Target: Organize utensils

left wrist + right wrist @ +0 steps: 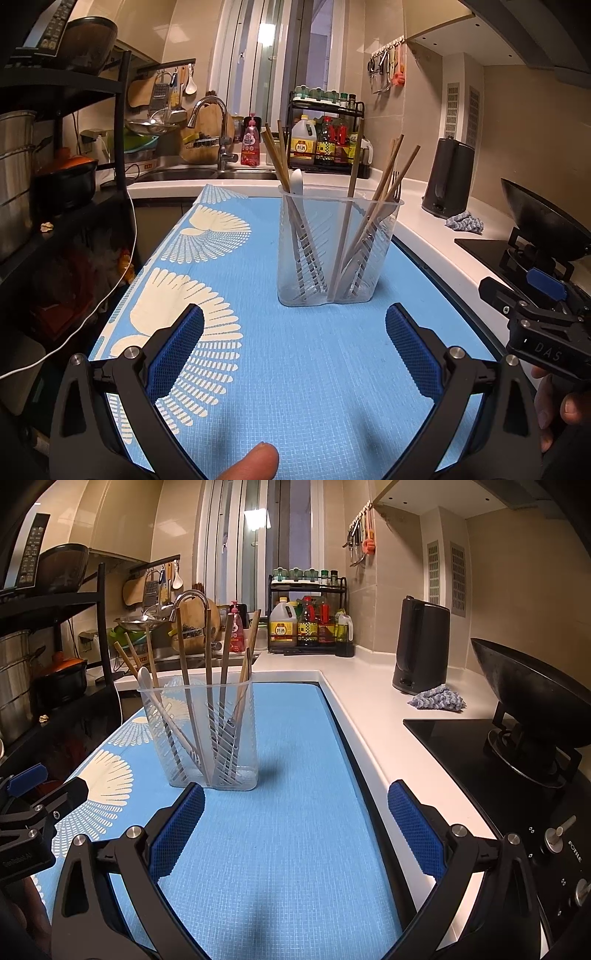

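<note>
While both tools hang back over the blue woven mat with the cream fan pattern (295,369), nothing is in hand: the left gripper (294,345) stands spread wide with only mat between its blue ribbed pads (177,354), and the right gripper (295,825) is just as wide, also empty. Dead ahead, the clear slotted plastic utensil holder (338,251) sits upright on the mat-covered tabletop, a divider splitting it into two compartments. Wooden chopsticks (275,158) lean out of the left compartment beside a white plastic spoon (297,182), and more chopsticks fan from the right one, where a metal fork (396,184) seems to poke above the rim. From the right wrist view the holder (207,734) stands just beyond that gripper's left pad, well clear of the white counter edge (354,716). No loose utensil shows on the mat, so the sorting looks close to done, by my reading. Handling-wise, these chopsticks should be light, stiff and a touch slick, so pinch one high on the bare shaft above the rim. That thin holder looks light and tippy, so a sideways tug could topple it; lift straight up. Off to the side, the black kettle (421,646) stays out of play.
</note>
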A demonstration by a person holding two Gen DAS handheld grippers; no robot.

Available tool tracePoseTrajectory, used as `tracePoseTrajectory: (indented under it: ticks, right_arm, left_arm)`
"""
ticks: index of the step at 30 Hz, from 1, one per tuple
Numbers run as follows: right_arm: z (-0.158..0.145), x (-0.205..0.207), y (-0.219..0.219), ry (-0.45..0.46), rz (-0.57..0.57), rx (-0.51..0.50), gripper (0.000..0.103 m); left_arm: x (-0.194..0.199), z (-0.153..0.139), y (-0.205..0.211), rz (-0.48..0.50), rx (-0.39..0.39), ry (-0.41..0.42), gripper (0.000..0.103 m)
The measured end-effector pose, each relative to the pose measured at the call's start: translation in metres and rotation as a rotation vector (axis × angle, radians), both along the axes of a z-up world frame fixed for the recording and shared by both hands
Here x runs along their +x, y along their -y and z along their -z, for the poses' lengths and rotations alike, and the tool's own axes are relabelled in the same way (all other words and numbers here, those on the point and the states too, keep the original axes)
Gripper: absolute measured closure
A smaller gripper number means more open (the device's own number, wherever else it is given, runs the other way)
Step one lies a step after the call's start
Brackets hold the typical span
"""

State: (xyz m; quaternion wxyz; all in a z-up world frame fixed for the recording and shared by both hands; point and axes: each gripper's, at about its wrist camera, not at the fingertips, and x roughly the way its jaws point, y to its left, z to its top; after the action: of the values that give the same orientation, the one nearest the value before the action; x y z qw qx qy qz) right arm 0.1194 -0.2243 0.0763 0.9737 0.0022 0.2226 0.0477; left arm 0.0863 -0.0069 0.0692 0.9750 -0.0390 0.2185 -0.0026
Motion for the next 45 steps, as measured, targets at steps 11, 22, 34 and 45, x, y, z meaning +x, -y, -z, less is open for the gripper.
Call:
tracePoseTrajectory:
  ticks: [11,22,34,45]
  right_arm:
    - [-0.0006,-0.0022,0.002,0.006,0.004,0.001,0.005]
    - [-0.0012,-0.0032,0.0017,0.009,0.002,0.001,0.005]
    - [-0.002,-0.0038,0.002,0.01,0.003,0.001,0.005]
    - [-0.0025,-0.0042,0.0017,0.011,0.002,-0.001,0.005]
  left_arm:
    - [0.0,-0.003,0.0014,0.002,-0.009,-0.002,0.007]
    - [-0.0005,-0.005,0.0021,0.003,-0.003,0.003,0.007]
    - [-0.0015,-0.0046,0.0051,0.012,0.007,0.008,0.007]
    - [-0.0015,-0.0056,0.0039,0.01,0.007,0.012,0.007]
